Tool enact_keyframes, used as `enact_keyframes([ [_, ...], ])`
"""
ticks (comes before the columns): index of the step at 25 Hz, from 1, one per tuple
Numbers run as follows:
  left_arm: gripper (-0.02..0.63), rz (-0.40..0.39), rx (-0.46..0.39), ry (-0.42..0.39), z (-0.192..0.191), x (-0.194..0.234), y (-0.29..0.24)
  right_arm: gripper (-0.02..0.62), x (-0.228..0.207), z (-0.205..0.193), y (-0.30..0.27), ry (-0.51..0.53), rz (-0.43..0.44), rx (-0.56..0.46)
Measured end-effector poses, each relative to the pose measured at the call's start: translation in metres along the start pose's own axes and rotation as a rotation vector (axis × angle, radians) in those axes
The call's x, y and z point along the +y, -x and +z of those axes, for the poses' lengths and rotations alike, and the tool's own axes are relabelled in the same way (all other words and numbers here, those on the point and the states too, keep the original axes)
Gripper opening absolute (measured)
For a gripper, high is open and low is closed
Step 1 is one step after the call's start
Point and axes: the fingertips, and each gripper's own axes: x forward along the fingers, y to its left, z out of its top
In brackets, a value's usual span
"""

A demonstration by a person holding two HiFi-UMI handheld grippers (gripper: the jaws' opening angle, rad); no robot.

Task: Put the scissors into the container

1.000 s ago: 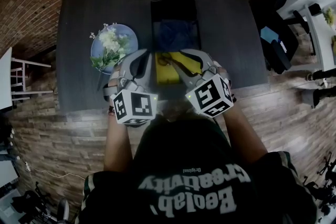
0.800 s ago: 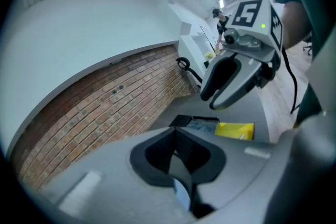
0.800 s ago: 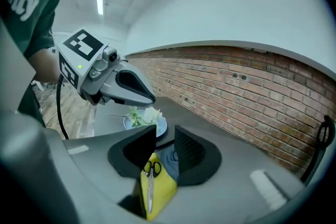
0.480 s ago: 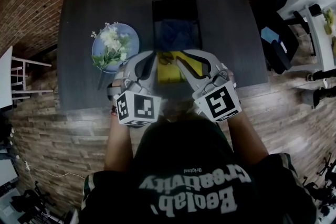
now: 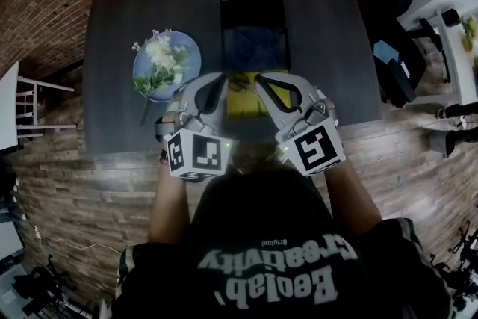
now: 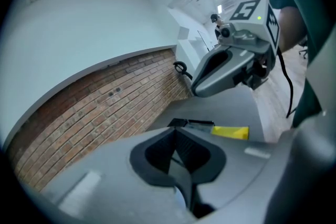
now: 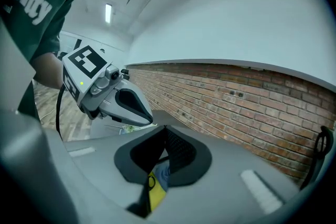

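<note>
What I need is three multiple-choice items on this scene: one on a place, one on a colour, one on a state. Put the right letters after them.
1. In the head view, where does the blue plate lie from the black container?
A. left of it
B. right of it
C. inside it

2. What colour is the flat item on the table just before the container?
A. red
B. yellow
C. green

3. What state is the right claw in?
A. shut
B. wide open
C. gripping the plate

Key: A, the plate sits left of the container. B, the item is plainly yellow. A, its pads meet; its jaws have just been closing, and nothing shows between them.
</note>
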Motion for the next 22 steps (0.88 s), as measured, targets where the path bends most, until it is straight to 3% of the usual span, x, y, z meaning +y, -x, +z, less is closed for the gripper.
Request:
enact_keyframes([
  [22, 0.002, 0.018, -0.004, 0.026, -0.0022, 0.0063, 0.0059, 0.006, 0.0020, 0.0022, 0.0060, 0.031, 0.005, -0.016],
])
